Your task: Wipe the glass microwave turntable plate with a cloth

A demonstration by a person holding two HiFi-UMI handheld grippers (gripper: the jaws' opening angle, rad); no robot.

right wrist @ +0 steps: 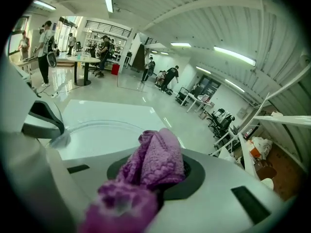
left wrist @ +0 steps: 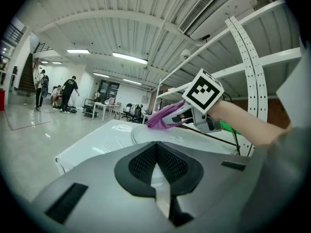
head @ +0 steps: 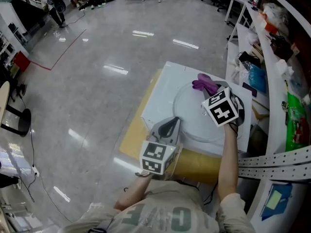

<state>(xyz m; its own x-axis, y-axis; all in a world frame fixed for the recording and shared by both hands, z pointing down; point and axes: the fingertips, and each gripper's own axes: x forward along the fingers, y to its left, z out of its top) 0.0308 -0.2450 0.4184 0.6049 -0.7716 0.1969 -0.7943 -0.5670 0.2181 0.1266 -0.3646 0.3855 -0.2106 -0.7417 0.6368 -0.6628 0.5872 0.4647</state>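
The round glass turntable plate lies flat on a white tabletop. My left gripper sits at the plate's near left rim, its jaws shut on the glass edge; in the left gripper view a pale sliver shows between the dark pads. My right gripper is shut on a bunched purple cloth over the plate's far right part. In the right gripper view the cloth fills the jaws, with the plate beyond. Whether the cloth touches the glass I cannot tell.
A tan board sticks out under the white top. Cluttered white shelves stand close on the right, with perforated rails near my right arm. Grey glossy floor stretches left and ahead; people stand far off.
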